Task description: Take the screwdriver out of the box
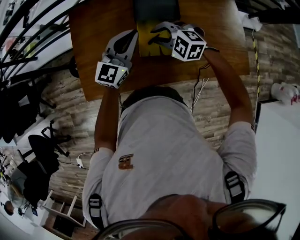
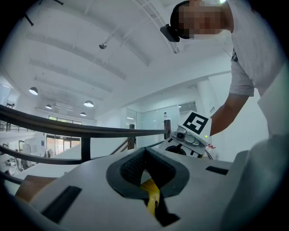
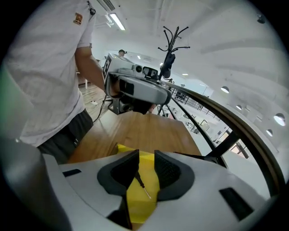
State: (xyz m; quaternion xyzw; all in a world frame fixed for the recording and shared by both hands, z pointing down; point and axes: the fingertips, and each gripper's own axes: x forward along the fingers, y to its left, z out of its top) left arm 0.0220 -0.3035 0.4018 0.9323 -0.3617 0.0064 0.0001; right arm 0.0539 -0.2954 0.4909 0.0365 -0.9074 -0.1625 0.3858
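In my head view the inside of the yellow box point(image 1: 143, 49) was mostly hidden. My right tool point(image 1: 153, 38) reached over it from the box's right side and covered the middle, so the screwdriver did not show there at all. A dark block point(image 1: 156, 9) just beyond the box was cut off by the top edge, and I could not tell what it was. The box stood on the wooden table point(image 1: 93, 42), whose far part also ran out of the frame.

My right gripper view was clearer. That tool's pads stood apart, tilted down over the box. The screwdriver point(image 3: 143, 186) lay between them on the yellow of the box, with its dark handle close by one pad and its thin metal tip toward the camera. As far as I could see, neither pad pressed on it.

My left tool point(image 2: 144, 153) was at the box's left edge, pointing level. Its pads were closed, meeting at the tips and clamped on a thin yellow strip of the box. A fine dark line ran along that strip, too small for me to identify.
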